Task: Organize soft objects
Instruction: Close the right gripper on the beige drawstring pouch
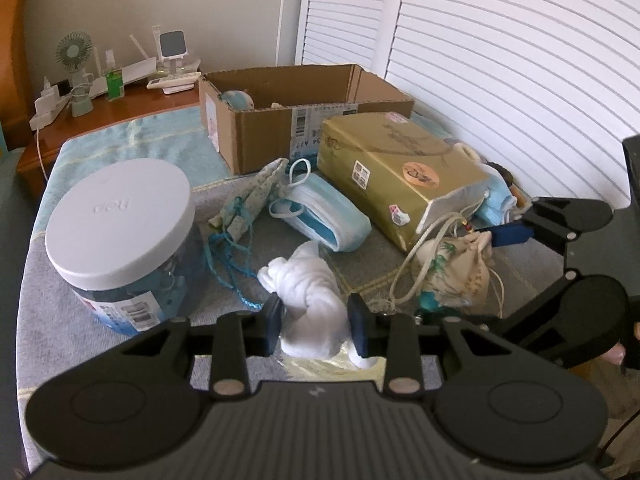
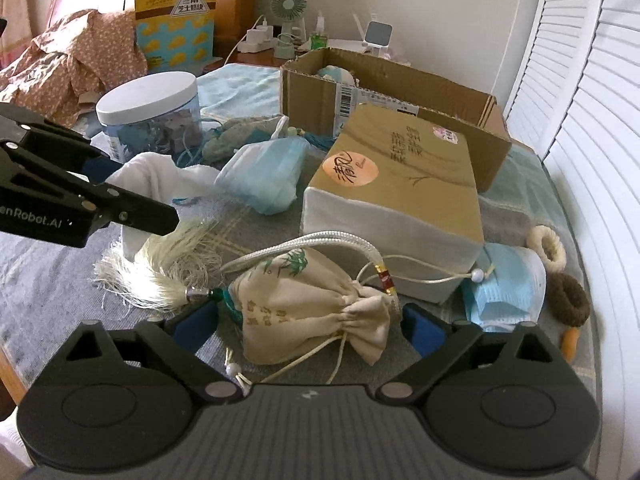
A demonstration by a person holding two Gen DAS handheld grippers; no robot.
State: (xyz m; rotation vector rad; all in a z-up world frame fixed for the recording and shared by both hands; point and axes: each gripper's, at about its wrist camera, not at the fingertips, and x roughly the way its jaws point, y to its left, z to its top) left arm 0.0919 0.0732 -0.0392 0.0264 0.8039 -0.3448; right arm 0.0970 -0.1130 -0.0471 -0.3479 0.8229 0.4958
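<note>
Left wrist: "deli" on jar lid (image 1: 120, 216).

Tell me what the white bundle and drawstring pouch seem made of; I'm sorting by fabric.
White bundle: soft matte knit or terry, judging by its crumpled folds; exact weave unclear. Drawstring pouch: matte cream woven cloth, probably cotton or linen, gathered at the neck, printed bamboo.

Jar w/ white lid (image 1: 120, 216) stands on bed's left side, just beside gold packet (image 1: 400, 168). Desk fan (image 1: 74, 54), charger block (image 1: 46, 106) & green bottle (image 1: 114, 82) on wooden nightstand (image 1: 132, 108) behind. Yellow snack bag (image 2: 176, 16) upright by headboard. White shutters (image 1: 500, 60) on right.
</note>
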